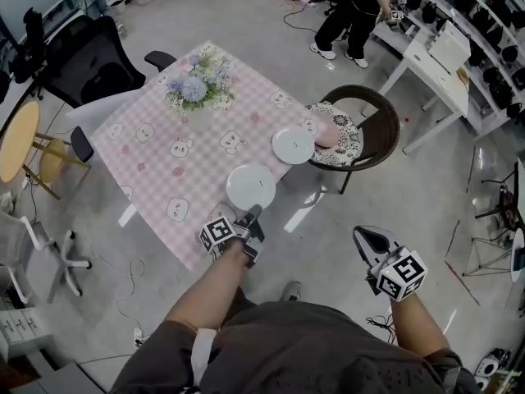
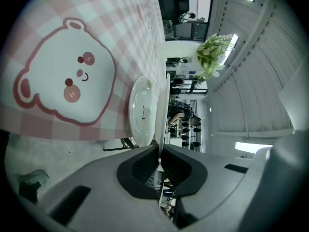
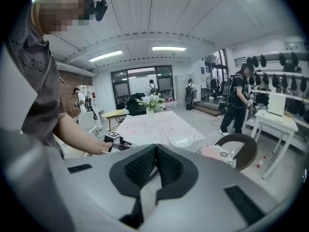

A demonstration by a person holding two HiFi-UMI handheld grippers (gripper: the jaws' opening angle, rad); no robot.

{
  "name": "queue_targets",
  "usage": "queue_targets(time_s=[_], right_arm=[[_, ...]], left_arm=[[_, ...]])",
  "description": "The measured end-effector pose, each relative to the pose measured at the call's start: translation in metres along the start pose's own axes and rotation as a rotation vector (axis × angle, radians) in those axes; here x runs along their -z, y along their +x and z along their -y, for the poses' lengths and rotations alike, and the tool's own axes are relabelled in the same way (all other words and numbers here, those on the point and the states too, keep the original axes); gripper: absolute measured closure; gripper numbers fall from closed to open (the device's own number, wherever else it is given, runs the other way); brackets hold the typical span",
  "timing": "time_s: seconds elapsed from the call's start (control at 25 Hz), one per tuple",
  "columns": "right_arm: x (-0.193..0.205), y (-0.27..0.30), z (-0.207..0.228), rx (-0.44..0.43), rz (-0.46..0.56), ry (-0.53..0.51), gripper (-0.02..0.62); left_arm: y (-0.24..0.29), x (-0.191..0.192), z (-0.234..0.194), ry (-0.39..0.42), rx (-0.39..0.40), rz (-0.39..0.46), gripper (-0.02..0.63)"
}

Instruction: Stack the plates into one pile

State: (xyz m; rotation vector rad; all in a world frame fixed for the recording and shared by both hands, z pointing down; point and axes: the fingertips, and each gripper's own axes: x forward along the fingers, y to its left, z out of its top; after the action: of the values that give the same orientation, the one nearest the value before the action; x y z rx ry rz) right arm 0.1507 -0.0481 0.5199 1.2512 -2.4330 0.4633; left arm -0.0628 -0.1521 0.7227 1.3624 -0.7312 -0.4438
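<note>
Since no pile exists yet, left gripper (image 1: 253,213): clamped on near plate (image 1: 250,186) rim, to carry it.
far plate (image 1: 293,145): likely pile base, frame centre.
right gripper (image 1: 362,235): closed on nothing, idle.

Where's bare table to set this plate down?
Bare cloth: the whole left half in the head view, from the flowers down to the near edge. Crowded: the right edge, with the far plate and the held plate close together.

Lab or studio space with a staged dining corner. Checked-cloth table (image 1: 156,167) and wicker chair (image 1: 385,134) on bare grey floor (image 1: 410,212). Office chair (image 1: 90,64) far left; white workbench (image 1: 426,64) and racks of dark gear (image 1: 484,23) far right.
</note>
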Motion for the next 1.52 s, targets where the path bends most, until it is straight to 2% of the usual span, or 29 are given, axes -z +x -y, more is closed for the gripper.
queue_targets(time_s=[0.16, 0.28, 0.56, 0.84, 1.04, 1.24, 1.52], right_arm=[[0.005, -0.006, 0.009, 0.02, -0.003, 0.013, 0.602], [0.009, -0.01, 0.011, 0.026, -0.01, 0.02, 0.602], [0.011, -0.014, 0.009, 0.028, -0.014, 0.03, 0.601], [0.012, -0.013, 0.008, 0.02, -0.016, 0.036, 0.601], [0.01, -0.015, 0.009, 0.018, -0.015, 0.038, 0.602], [0.008, -0.014, 0.007, 0.01, -0.01, 0.036, 0.602], [0.001, -0.018, 0.003, 0.007, 0.0, 0.039, 0.601]], left_arm=[[0.008, -0.001, -0.017, -0.047, -0.05, -0.01, 0.591], [0.014, 0.001, -0.021, -0.086, -0.052, -0.018, 0.591], [0.024, 0.009, -0.017, -0.113, -0.057, -0.065, 0.588], [0.016, -0.002, -0.016, -0.151, -0.031, 0.017, 0.584], [0.01, -0.007, -0.014, -0.143, -0.048, 0.031, 0.58], [0.009, -0.011, -0.008, -0.153, -0.052, 0.055, 0.472], [0.002, -0.017, -0.002, -0.169, -0.091, 0.082, 0.38]])
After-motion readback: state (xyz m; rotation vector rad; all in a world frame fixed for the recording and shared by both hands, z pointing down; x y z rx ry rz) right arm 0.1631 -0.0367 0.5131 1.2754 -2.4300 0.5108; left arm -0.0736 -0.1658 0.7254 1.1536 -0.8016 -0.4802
